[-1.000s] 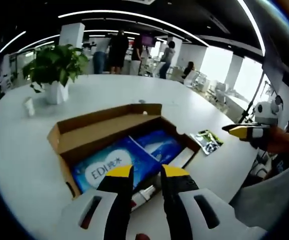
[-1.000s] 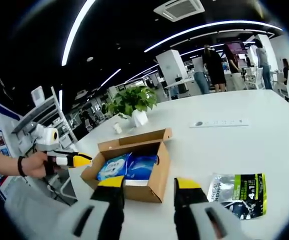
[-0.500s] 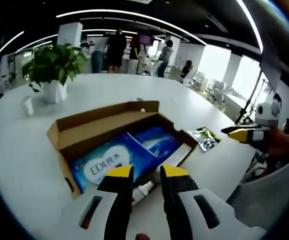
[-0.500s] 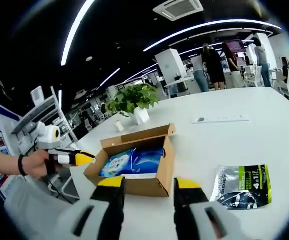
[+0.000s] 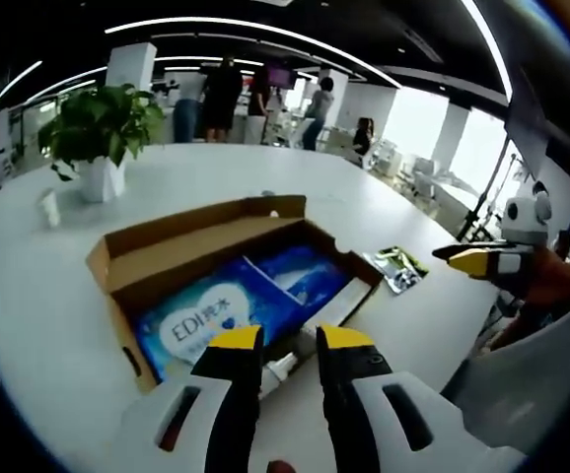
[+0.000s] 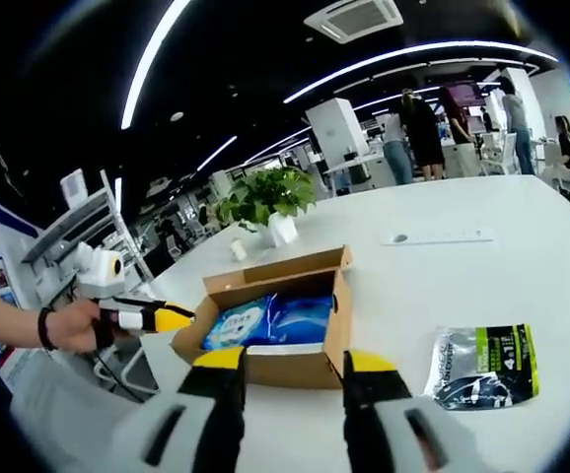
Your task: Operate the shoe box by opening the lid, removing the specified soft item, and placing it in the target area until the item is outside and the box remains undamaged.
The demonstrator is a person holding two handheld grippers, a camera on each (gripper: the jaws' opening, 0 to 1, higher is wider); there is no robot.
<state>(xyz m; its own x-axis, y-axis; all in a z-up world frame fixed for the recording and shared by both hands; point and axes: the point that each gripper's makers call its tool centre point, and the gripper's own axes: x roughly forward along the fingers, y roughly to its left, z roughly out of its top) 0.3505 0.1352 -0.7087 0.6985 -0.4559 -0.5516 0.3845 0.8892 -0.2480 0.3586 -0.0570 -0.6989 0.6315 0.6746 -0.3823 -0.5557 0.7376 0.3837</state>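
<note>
An open cardboard shoe box (image 5: 132,258) (image 6: 295,367) lies on the white table with its lid folded back. Inside lie blue soft packs, one marked EDI (image 5: 216,310) (image 6: 243,322), and a small white tube (image 5: 277,370) at the near edge. My left gripper (image 5: 290,338) hovers just above the box's near edge, jaws slightly apart and holding nothing. My right gripper (image 6: 295,362) stands off the box's side, open and empty. Each gripper also shows in the other view, the right gripper (image 5: 477,261) to the right and the left gripper (image 6: 157,317) held in a hand.
A silver and green pouch (image 5: 397,269) (image 6: 480,365) lies on the table beside the box. A potted plant (image 5: 98,138) (image 6: 265,202) and a small white cup (image 5: 49,208) stand farther back. Several people stand at the room's far end.
Both cameras have shifted slightly toward the box, which looks a little larger. The grippers' openings are unchanged and nothing in the box has moved.
</note>
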